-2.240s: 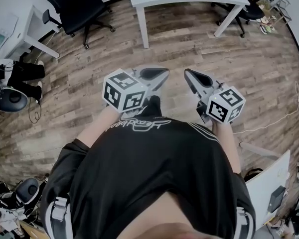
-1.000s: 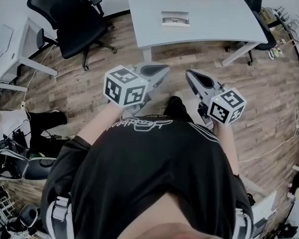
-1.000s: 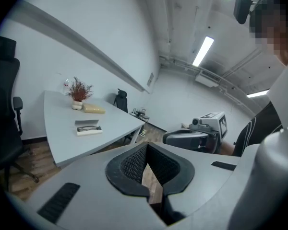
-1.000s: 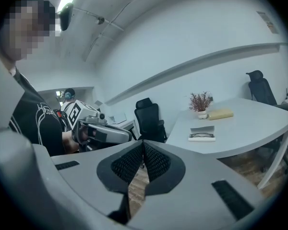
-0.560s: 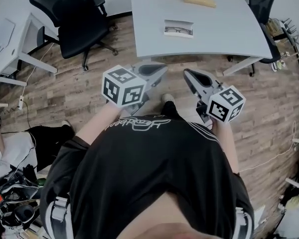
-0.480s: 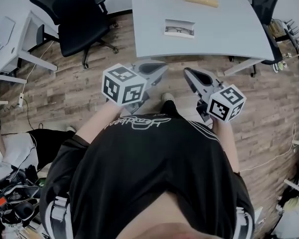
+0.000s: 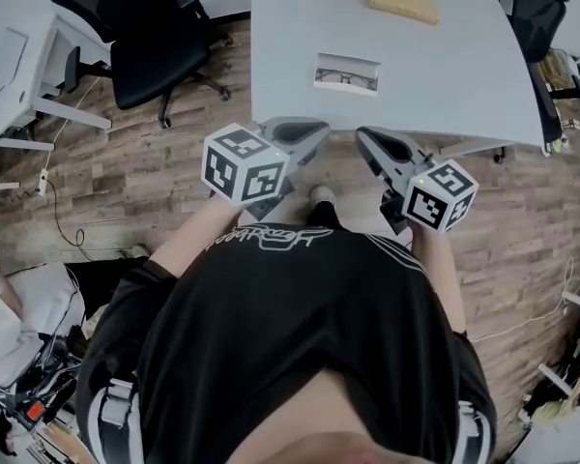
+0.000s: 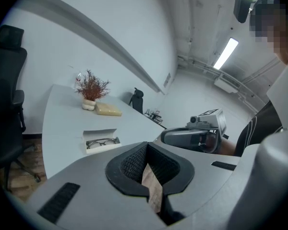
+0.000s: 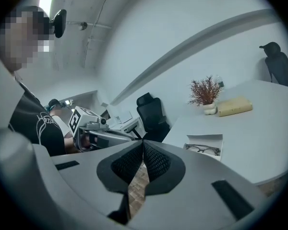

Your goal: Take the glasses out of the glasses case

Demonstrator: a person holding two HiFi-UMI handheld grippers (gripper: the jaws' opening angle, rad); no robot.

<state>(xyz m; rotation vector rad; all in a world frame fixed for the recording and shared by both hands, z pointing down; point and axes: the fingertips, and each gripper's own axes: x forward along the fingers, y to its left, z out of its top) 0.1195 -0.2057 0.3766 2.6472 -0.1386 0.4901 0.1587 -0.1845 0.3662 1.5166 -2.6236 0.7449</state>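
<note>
An open white glasses case (image 7: 347, 73) lies on the grey table (image 7: 445, 75) with dark-framed glasses (image 7: 349, 78) inside it. The case (image 8: 102, 141) and the glasses (image 8: 102, 142) also show in the left gripper view, and the case (image 9: 205, 146) with its glasses (image 9: 202, 150) in the right gripper view. My left gripper (image 7: 314, 130) and right gripper (image 7: 365, 139) hover side by side short of the table's near edge, well apart from the case. Both are shut with nothing held.
A small potted plant (image 8: 90, 91) and a tan pad (image 8: 108, 110) sit at the table's far end. A black office chair (image 7: 145, 32) stands left of the table, and another chair (image 7: 541, 13) is at the far right. Wooden floor lies below me.
The person has walked toward the table: it and the case have drawn closer and now sit just ahead of the grippers. Both grippers stay shut and keep their pose.
</note>
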